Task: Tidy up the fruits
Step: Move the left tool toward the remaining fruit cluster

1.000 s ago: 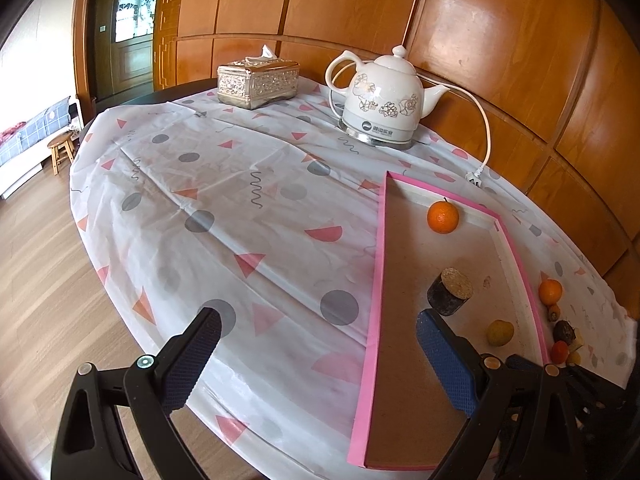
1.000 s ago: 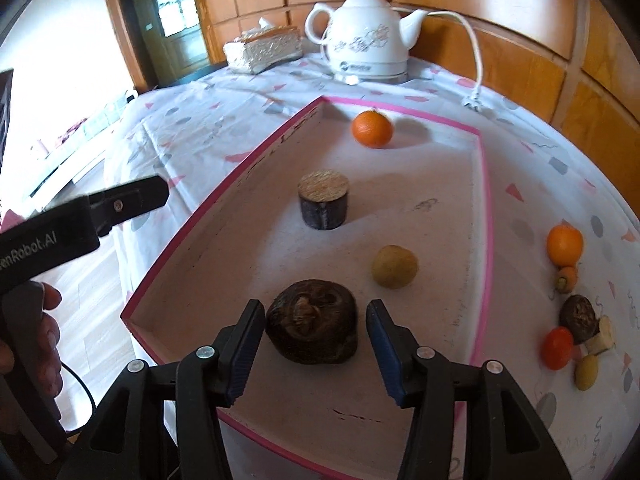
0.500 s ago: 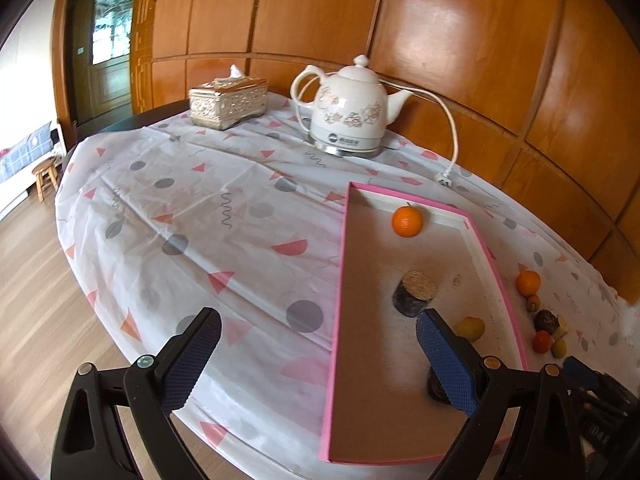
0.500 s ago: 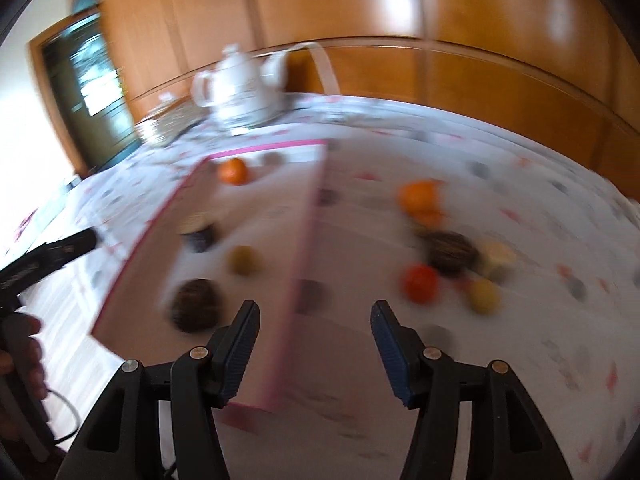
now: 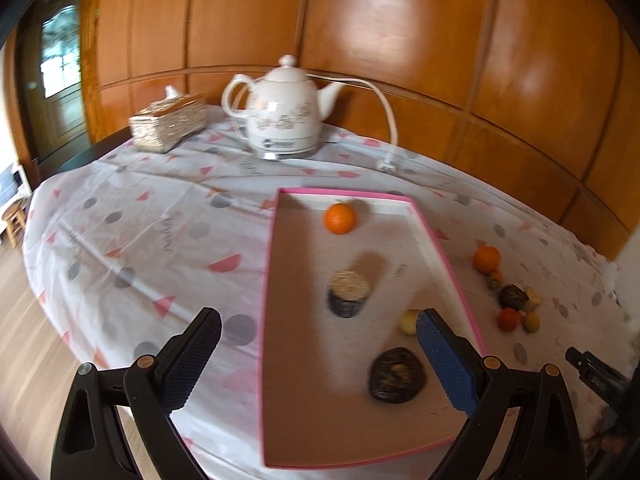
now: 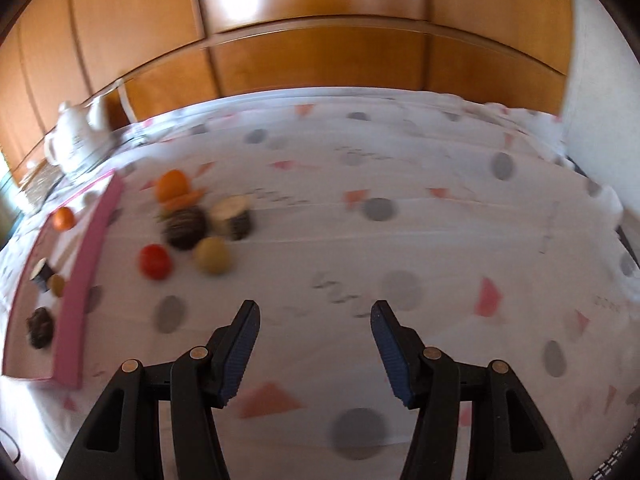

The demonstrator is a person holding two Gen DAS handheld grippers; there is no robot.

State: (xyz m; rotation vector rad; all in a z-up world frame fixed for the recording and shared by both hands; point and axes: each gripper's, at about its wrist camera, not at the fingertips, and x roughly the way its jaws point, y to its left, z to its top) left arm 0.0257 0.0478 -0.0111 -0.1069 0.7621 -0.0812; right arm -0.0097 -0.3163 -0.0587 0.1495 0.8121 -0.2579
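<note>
My left hand-held gripper (image 5: 318,342) is spread wide with nothing between its blue pads, hanging above the near end of a pink-edged tray (image 5: 269,280) on the counter (image 5: 132,216), which is covered by a white cloth with grey dots and pink shapes. Just ahead of this gripper, inside the tray, lies a dark wrinkled fruit (image 5: 396,371). Beyond it stand a dark cylinder with a pale top (image 5: 348,294) and a small yellow fruit (image 5: 408,321), partly hidden behind the right pad. An orange (image 5: 339,218) sits at the tray's far end. Past the tray are a white kettle (image 5: 282,120) and a tissue box (image 5: 169,122).

My right hand-held gripper (image 6: 315,316) is also spread, empty, over bare cloth. Ahead and to its left, outside the tray's pink wall (image 6: 90,264), a cluster of fruit lies close together: a second orange (image 6: 172,186), a dark round fruit (image 6: 185,227), a pale-topped piece (image 6: 234,216), a red fruit (image 6: 155,262) and a yellow fruit (image 6: 212,255). This view is blurred, so finer detail cannot be told.
</note>
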